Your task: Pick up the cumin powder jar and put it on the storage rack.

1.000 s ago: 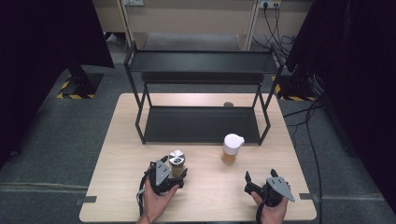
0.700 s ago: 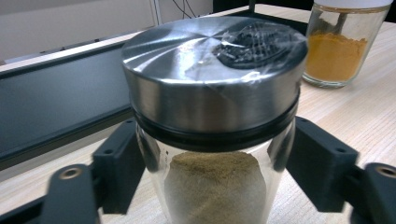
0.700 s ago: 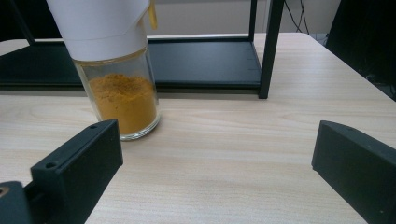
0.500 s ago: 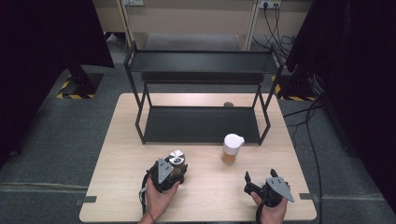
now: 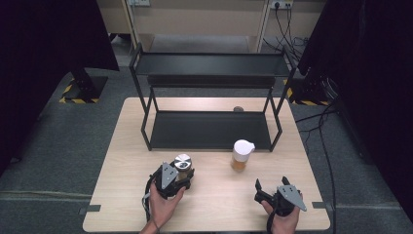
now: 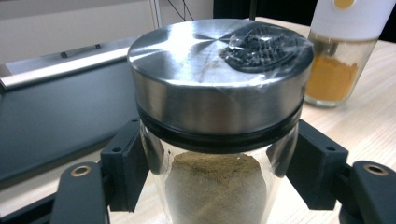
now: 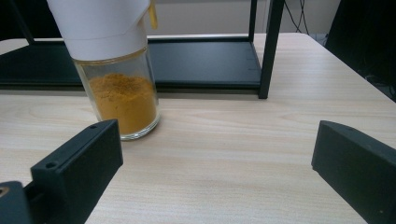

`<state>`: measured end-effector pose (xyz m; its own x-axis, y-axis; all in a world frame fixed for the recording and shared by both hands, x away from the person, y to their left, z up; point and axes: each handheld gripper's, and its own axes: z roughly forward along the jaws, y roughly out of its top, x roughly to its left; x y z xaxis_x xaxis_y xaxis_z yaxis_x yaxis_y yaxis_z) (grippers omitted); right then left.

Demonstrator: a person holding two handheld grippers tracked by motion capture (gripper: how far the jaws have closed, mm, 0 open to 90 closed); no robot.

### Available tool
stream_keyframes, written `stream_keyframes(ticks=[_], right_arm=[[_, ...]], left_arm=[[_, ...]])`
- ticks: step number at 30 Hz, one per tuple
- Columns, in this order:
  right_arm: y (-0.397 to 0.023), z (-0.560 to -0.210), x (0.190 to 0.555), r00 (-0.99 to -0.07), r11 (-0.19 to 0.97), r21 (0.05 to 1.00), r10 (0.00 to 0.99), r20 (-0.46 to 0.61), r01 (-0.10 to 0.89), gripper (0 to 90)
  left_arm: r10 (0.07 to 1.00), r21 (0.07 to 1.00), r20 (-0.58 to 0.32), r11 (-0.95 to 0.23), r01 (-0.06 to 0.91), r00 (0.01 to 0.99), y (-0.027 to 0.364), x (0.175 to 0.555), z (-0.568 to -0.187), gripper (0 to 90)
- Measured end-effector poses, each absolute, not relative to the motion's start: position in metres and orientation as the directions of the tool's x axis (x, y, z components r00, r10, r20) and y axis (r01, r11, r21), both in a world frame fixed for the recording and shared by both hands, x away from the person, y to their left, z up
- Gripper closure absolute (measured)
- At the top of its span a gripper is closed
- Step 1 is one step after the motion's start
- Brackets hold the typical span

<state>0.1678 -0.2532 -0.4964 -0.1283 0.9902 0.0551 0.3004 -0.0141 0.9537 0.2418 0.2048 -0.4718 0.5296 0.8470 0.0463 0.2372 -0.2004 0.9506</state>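
Observation:
A glass spice jar point(image 5: 182, 162) with a steel lid and brownish powder stands on the table near its front left. My left gripper point(image 5: 180, 172) is shut on it; in the left gripper view both pads point(image 6: 125, 170) press the glass of the spice jar point(image 6: 219, 93) just under the lid. A second jar point(image 5: 241, 155) with a white cap and yellow powder stands upright in front of the rack. My right gripper point(image 5: 271, 188) rests open near the front right; in the right gripper view the yellow-powder jar point(image 7: 119, 88) stands ahead and left of the right gripper point(image 7: 215, 172).
A black two-tier metal rack point(image 5: 209, 130) takes up the back half of the wooden table point(image 5: 214, 214), and its post point(image 7: 267, 46) stands ahead of the right gripper. A small dark round object point(image 5: 238, 109) lies behind the rack. Cables trail on the floor to the right.
The left gripper's jaws have closed in on the steel-lidded jar, which has stayed in place. The right hand has not moved.

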Motion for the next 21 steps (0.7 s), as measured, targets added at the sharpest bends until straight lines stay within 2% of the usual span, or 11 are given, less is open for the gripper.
stream_keyframes(ticks=[21], right_arm=[[-0.255,-0.496,0.168,-0.119,-0.036,0.952,0.990,0.075,0.304,2.1]], left_arm=[[0.848,0.950,0.006,-0.169,0.261,0.530,0.213,0.259,-0.391,29.8]])
